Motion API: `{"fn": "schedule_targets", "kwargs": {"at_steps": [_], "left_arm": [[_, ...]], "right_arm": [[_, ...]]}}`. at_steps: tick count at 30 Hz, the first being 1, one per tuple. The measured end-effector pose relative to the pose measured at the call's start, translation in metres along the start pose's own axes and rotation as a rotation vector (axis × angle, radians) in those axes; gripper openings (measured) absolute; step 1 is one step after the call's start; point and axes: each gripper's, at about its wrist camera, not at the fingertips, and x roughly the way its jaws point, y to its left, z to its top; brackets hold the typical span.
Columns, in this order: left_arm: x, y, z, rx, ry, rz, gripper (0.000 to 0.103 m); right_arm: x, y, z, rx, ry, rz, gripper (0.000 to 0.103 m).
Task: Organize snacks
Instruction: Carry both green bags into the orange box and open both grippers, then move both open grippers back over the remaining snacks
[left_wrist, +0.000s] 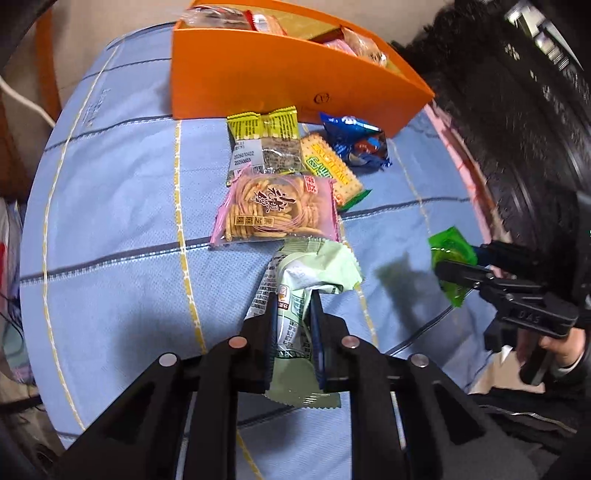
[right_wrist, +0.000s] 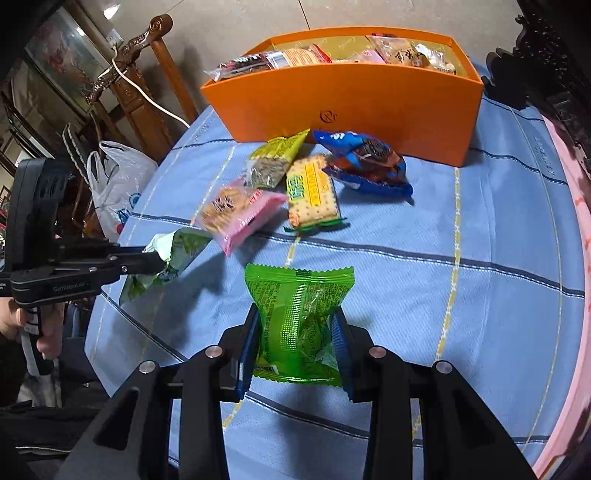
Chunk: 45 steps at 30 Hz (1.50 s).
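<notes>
My left gripper (left_wrist: 293, 299) is shut on a pale green snack packet (left_wrist: 310, 269), lifted off the blue cloth; it shows at the left of the right wrist view as the pale green packet (right_wrist: 177, 251) in the left gripper (right_wrist: 159, 264). My right gripper (right_wrist: 295, 321) is shut on a bright green packet (right_wrist: 299, 314), which hangs above the cloth; the left wrist view shows the same green packet (left_wrist: 450, 254) at the right. An orange box (right_wrist: 343, 99) with several snacks inside stands at the back. Before it lie a pink cracker pack (left_wrist: 275, 208), a yellow-green seed pack (left_wrist: 266, 144), a yellow biscuit pack (left_wrist: 328, 166) and a blue cookie pack (left_wrist: 354, 142).
A blue checked cloth (right_wrist: 461, 236) covers the round table with a pink rim (right_wrist: 569, 229) at the right. Carved wooden furniture (right_wrist: 140, 92), a white cable and a white plastic bag (right_wrist: 114, 177) stand beyond the left edge. A person's hand (left_wrist: 561, 347) holds the right gripper's handle.
</notes>
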Motion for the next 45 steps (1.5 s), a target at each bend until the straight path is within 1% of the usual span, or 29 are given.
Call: {"fn": "schedule_targets", "kwargs": {"at_steps": [2, 5, 8, 12, 16, 18, 21, 23, 27, 29, 30, 31, 32, 33, 34, 35, 36, 37, 38, 41, 43, 45], "left_arm": [[-0.001, -0.005, 0.004, -0.012, -0.018, -0.001, 0.015], [-0.016, -0.011, 0.016, -0.007, -0.045, -0.002, 0.015], [-0.024, -0.024, 0.036, 0.012, -0.071, 0.002, 0.015], [-0.050, -0.042, 0.077, 0.043, -0.127, 0.002, 0.015], [-0.060, -0.055, 0.134, 0.058, -0.162, 0.004, 0.015], [-0.059, -0.057, 0.163, 0.059, -0.175, 0.023, 0.015], [-0.051, -0.054, 0.209, 0.015, -0.188, -0.002, 0.015], [-0.044, -0.054, 0.234, 0.008, -0.197, 0.023, 0.015], [-0.024, -0.049, 0.271, -0.014, -0.200, 0.033, 0.016], [-0.014, -0.046, 0.284, -0.032, -0.204, 0.039, 0.018], [-0.007, -0.045, 0.293, -0.037, -0.202, 0.044, 0.021], [-0.001, -0.046, 0.298, -0.038, -0.197, 0.067, 0.027], [0.004, -0.046, 0.302, -0.044, -0.200, 0.124, 0.032], [0.006, -0.047, 0.303, -0.045, -0.209, 0.171, 0.058], [0.004, -0.048, 0.303, -0.043, -0.240, 0.224, 0.088], [-0.002, -0.050, 0.298, -0.042, -0.298, 0.269, 0.095], [-0.006, -0.051, 0.292, -0.035, -0.335, 0.285, 0.096], [-0.009, -0.052, 0.286, -0.023, -0.338, 0.285, 0.096], [-0.010, -0.052, 0.280, -0.018, -0.319, 0.280, 0.096], [-0.012, -0.052, 0.259, -0.009, -0.293, 0.267, 0.096], [-0.012, -0.052, 0.240, 0.009, -0.266, 0.282, 0.096], [-0.010, -0.051, 0.221, 0.004, -0.236, 0.289, 0.096]], "right_arm": [[-0.004, 0.002, 0.005, -0.004, -0.011, 0.005, 0.037], [-0.013, 0.003, 0.015, -0.012, -0.036, 0.014, 0.037], [-0.031, 0.004, 0.038, -0.036, -0.087, 0.002, 0.037], [-0.052, -0.002, 0.077, -0.058, -0.159, -0.024, 0.037], [-0.065, -0.014, 0.126, -0.069, -0.222, -0.064, 0.037], [-0.064, -0.024, 0.151, -0.069, -0.238, -0.082, 0.037], [-0.058, -0.039, 0.185, -0.048, -0.251, -0.087, 0.037], [-0.052, -0.046, 0.201, -0.047, -0.250, -0.092, 0.037], [-0.028, -0.062, 0.231, -0.050, -0.233, -0.102, 0.037], [-0.016, -0.070, 0.246, -0.046, -0.230, -0.102, 0.038], [-0.010, -0.072, 0.251, -0.044, -0.232, -0.100, 0.038], [-0.007, -0.073, 0.254, -0.040, -0.236, -0.099, 0.039], [-0.002, -0.077, 0.259, -0.029, -0.240, -0.099, 0.052], [0.001, -0.080, 0.261, -0.016, -0.234, -0.106, 0.065], [0.002, -0.084, 0.261, 0.015, -0.232, -0.139, 0.081], [-0.001, -0.088, 0.256, 0.043, -0.257, -0.157, 0.085], [-0.005, -0.090, 0.250, 0.054, -0.278, -0.141, 0.086], [-0.007, -0.092, 0.246, 0.058, -0.280, -0.128, 0.086], [-0.011, -0.094, 0.237, 0.065, -0.278, -0.119, 0.086], [-0.019, -0.100, 0.213, 0.098, -0.277, -0.109, 0.086], [-0.025, -0.105, 0.193, 0.136, -0.268, -0.107, 0.087], [-0.027, -0.108, 0.174, 0.162, -0.249, -0.108, 0.089]]}}
